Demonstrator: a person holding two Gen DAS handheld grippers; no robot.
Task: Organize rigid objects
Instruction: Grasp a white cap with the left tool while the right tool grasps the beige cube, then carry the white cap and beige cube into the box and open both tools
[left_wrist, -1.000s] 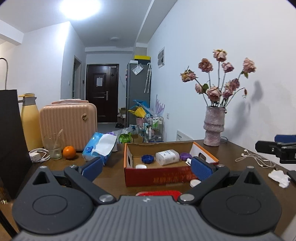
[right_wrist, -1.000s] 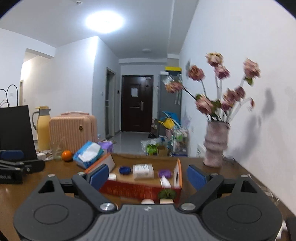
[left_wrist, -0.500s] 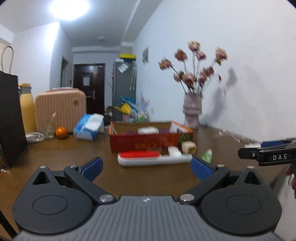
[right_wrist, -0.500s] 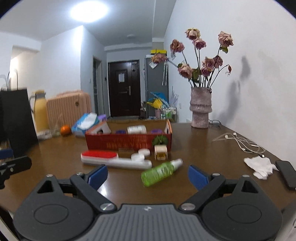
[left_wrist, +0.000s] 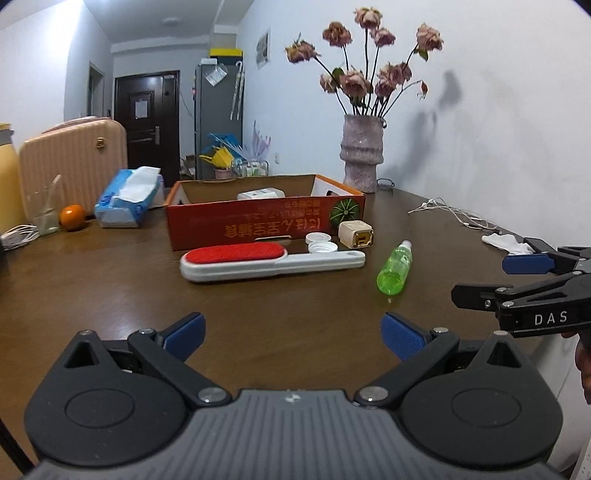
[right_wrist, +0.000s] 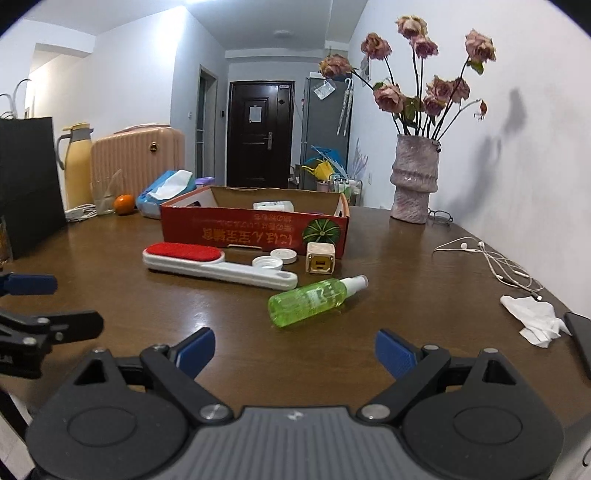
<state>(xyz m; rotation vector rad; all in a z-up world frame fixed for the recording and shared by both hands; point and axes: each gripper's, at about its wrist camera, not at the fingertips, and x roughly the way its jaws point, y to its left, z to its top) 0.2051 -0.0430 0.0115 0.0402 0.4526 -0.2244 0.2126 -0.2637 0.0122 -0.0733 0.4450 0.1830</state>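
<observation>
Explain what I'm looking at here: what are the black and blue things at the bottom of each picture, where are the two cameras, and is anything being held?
There is no robot. A person holds a hand-held two-finger claw in each hand, and each claw carries a wide-angle camera looking forward along its blue-padded fingers. One picture comes from the left claw, the other from the right claw. Each also shows at the edge of the other's view.

Both claws are open and hold nothing; they hover above a brown table.

On the table lie a red-and-white lint brush, a green spray bottle on its side, two white caps, a small beige cube charger and an open red cardboard box with some items already inside. Farther off are a vase of dried roses, earphones, a tissue pack and an orange.
</observation>
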